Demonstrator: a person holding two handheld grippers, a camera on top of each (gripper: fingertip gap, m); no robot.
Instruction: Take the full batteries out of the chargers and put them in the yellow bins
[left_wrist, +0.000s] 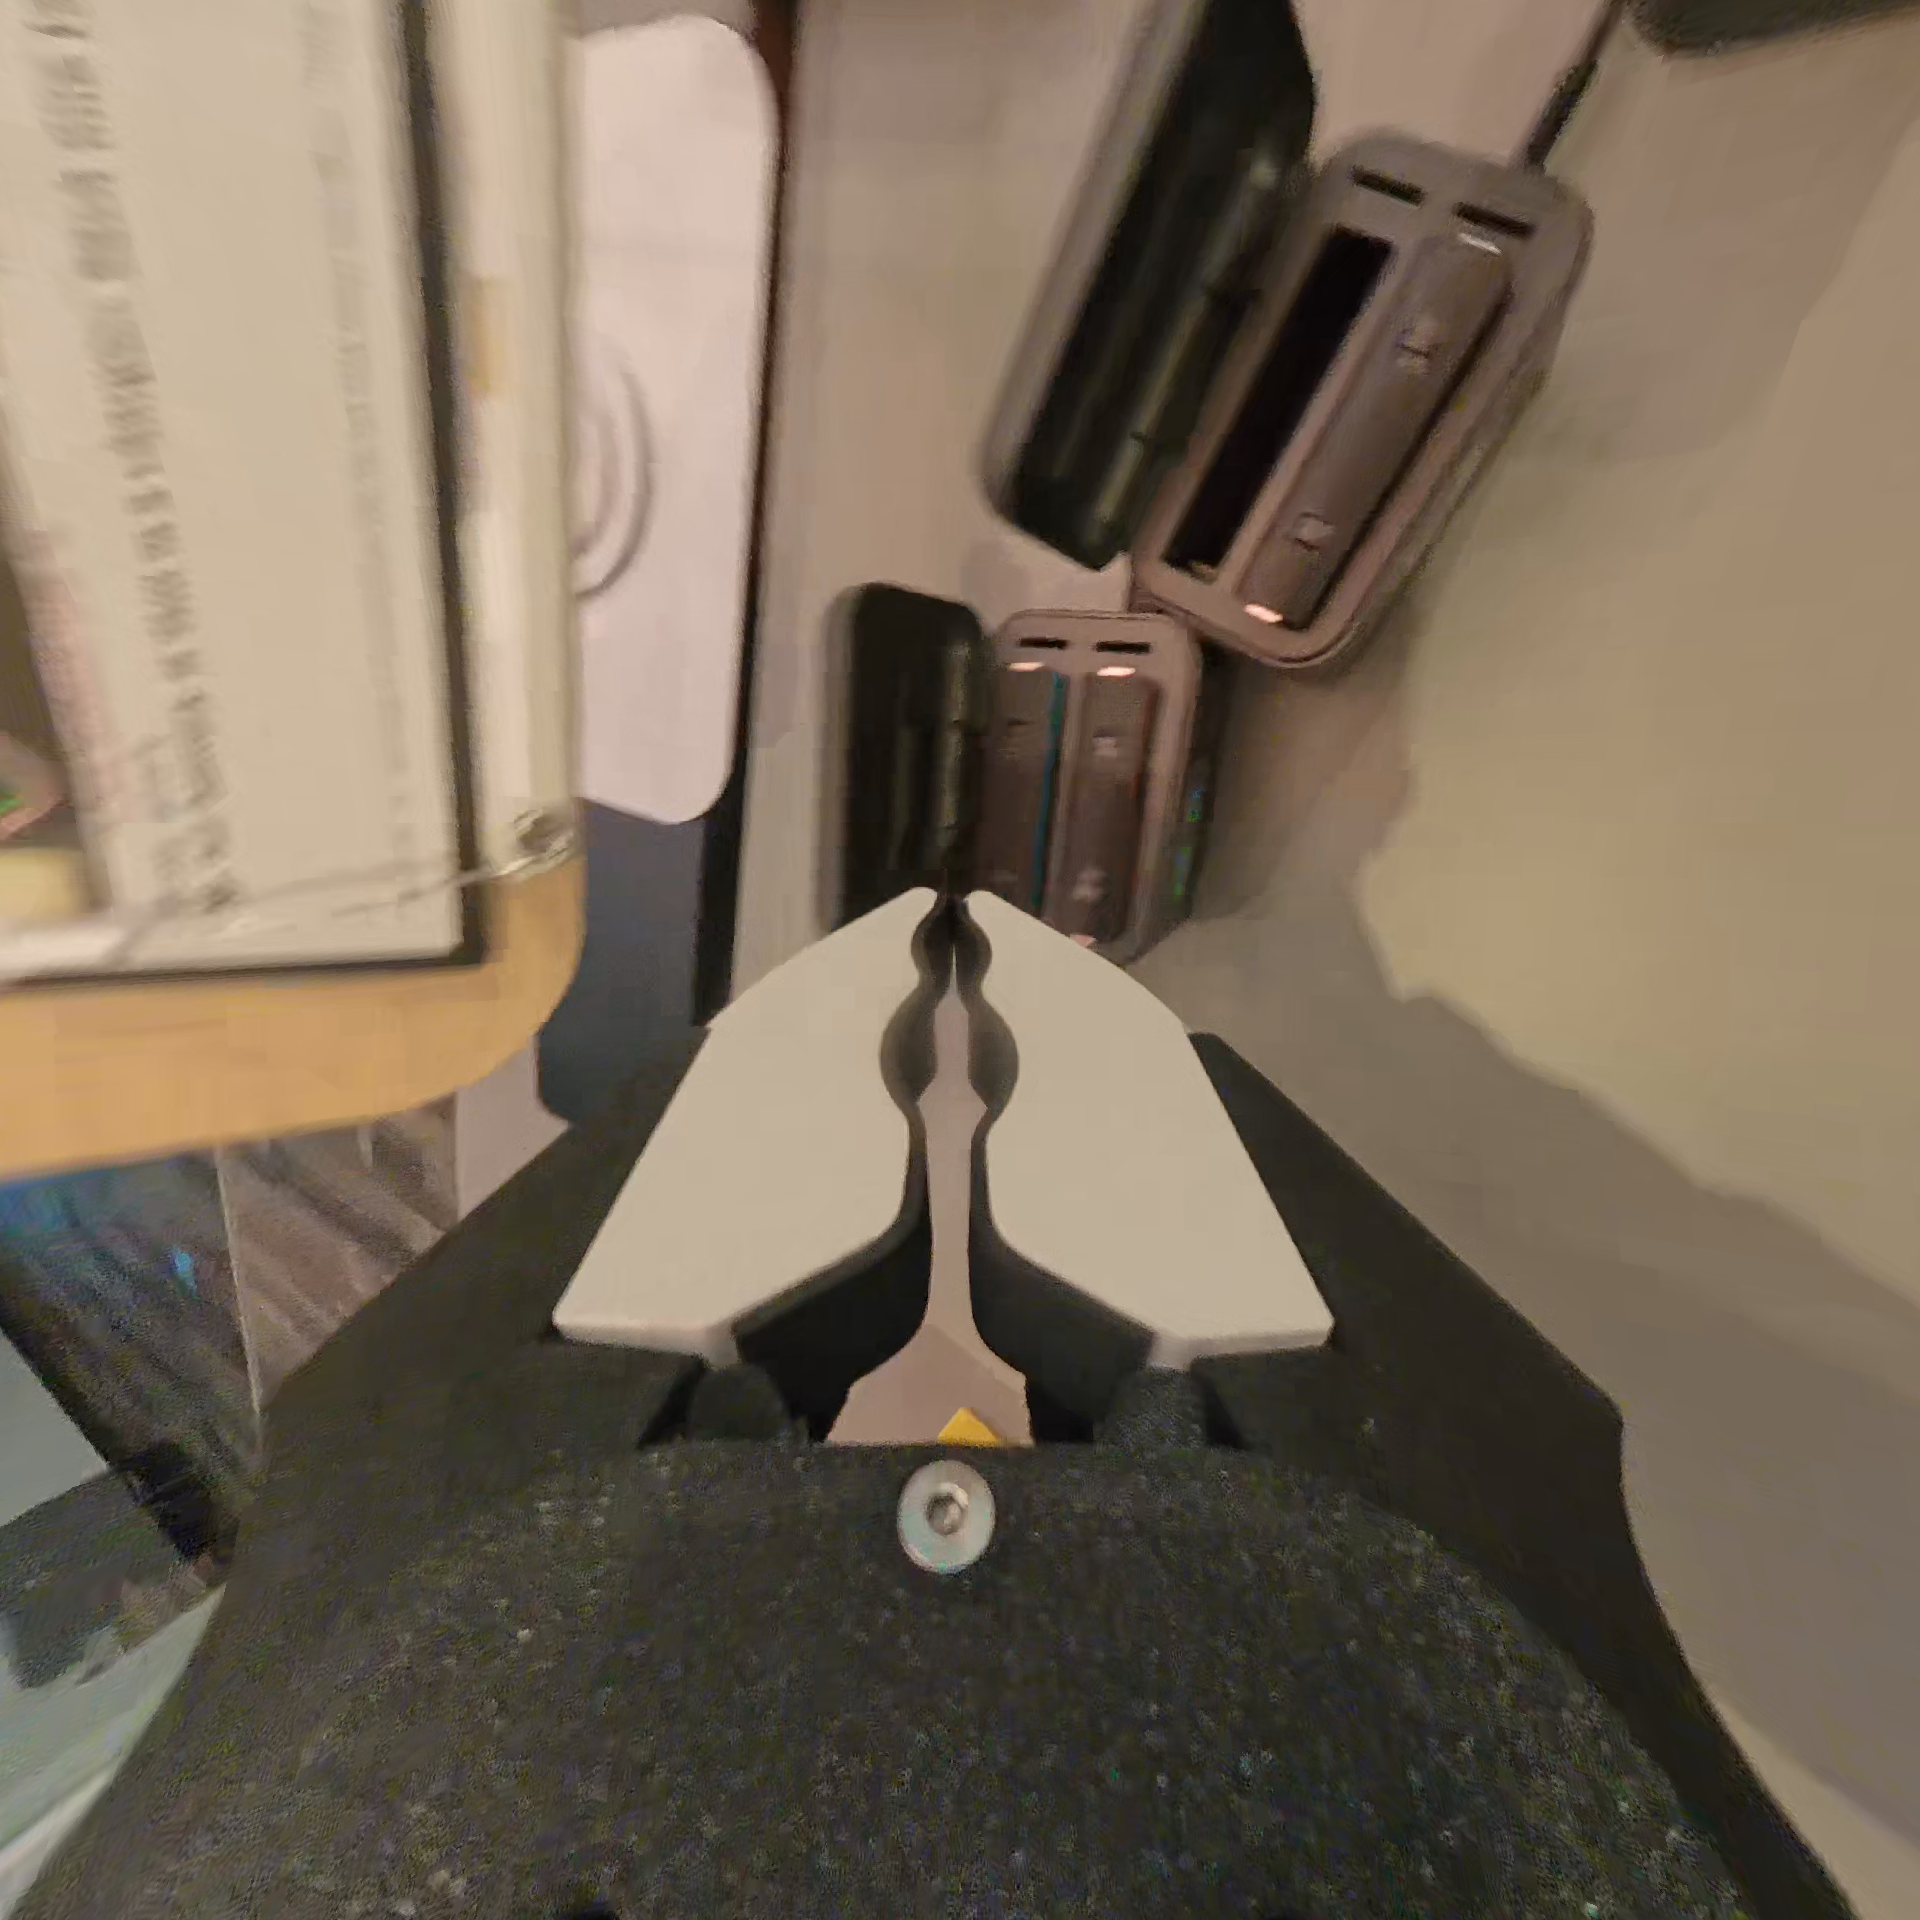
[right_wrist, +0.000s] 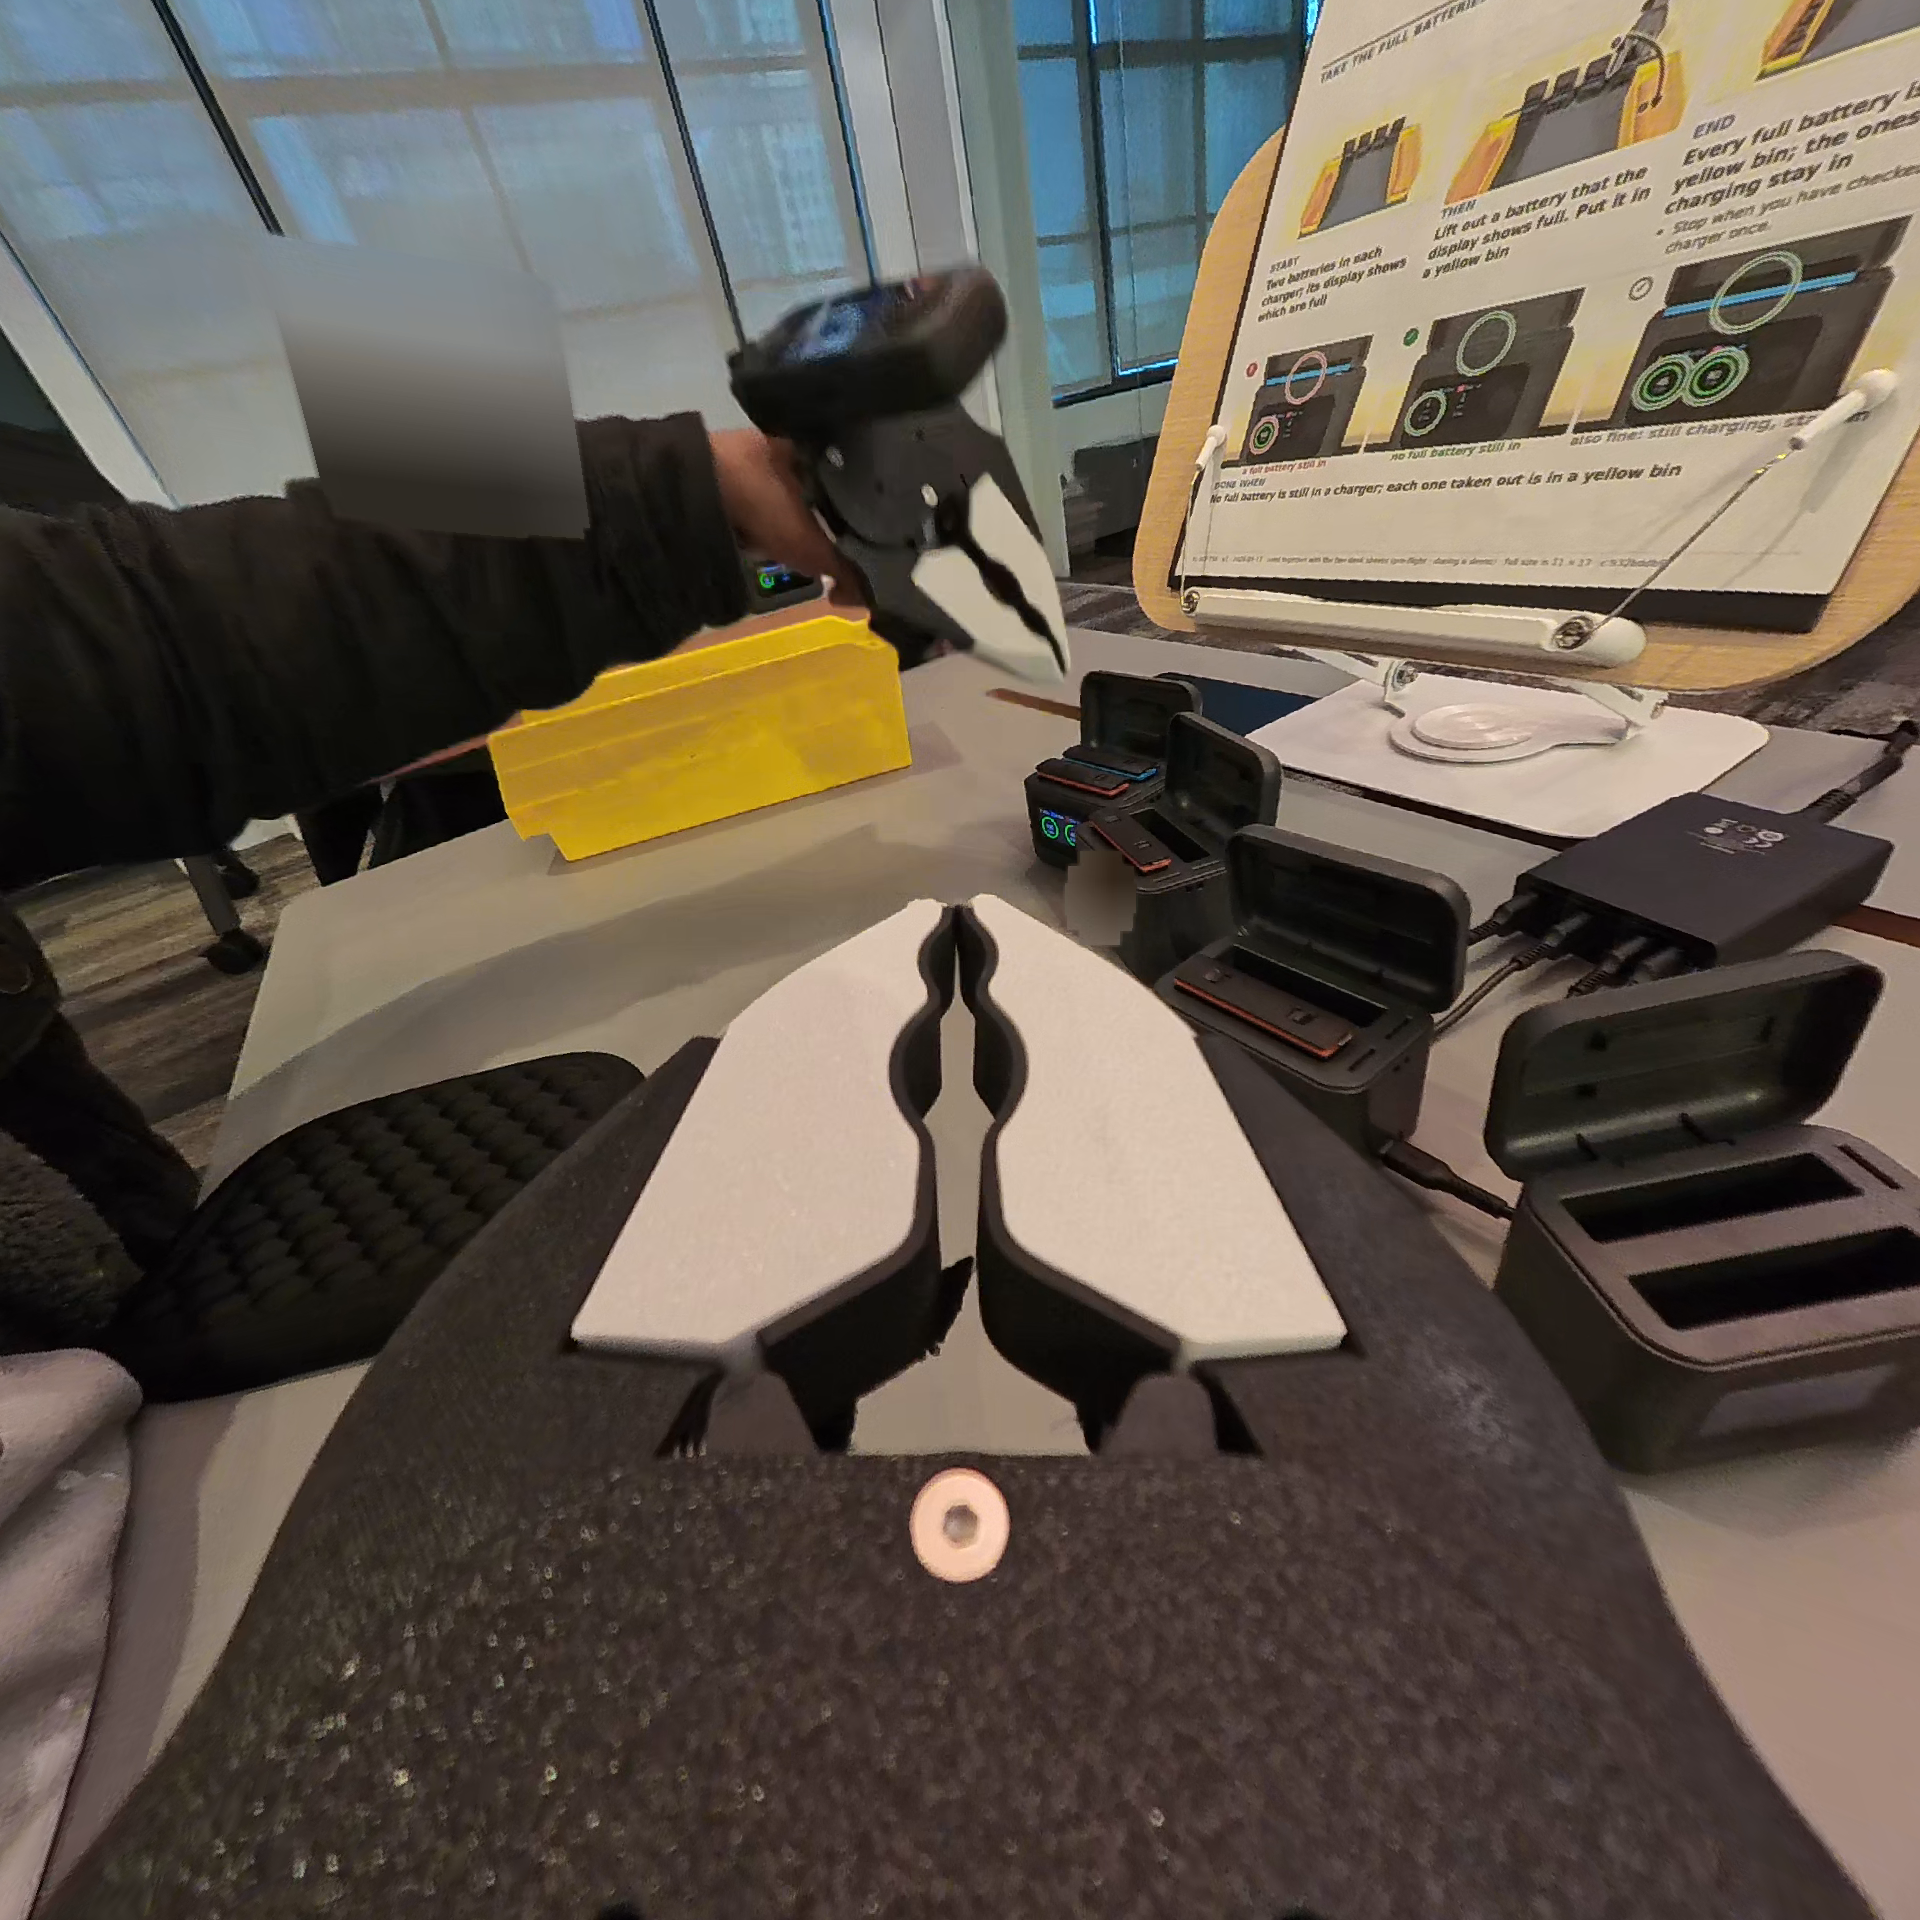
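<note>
Left wrist view shows the left gripper (left_wrist: 951, 914) with its jaws drawn together on nothing, tips hovering just over the lid hinge of the nearest charger (left_wrist: 1091, 779), which carries two batteries. Beyond it sits a second charger (left_wrist: 1361, 405), lid open, one slot empty and one battery (left_wrist: 1382, 436) in the other. From the right wrist view, the right gripper (right_wrist: 961, 914) is likewise closed and empty, held low over the grey counter (right_wrist: 623, 935), well back from the row of four chargers. The closest one (right_wrist: 1704, 1278) has both slots bare; the next (right_wrist: 1309, 1018) looks empty too, though I can't be sure. A yellow bin (right_wrist: 707, 732) stands at the far left of the counter, beyond the chargers, and an instruction board (right_wrist: 1538, 343) on a stand leans behind them.

The risk I see: with the jaws shut, coming down on the battery would only knock the charger or catch its lid. They need to part first. Blur also hides the charge displays, so a battery that is not full could be pulled by mistake.
</note>
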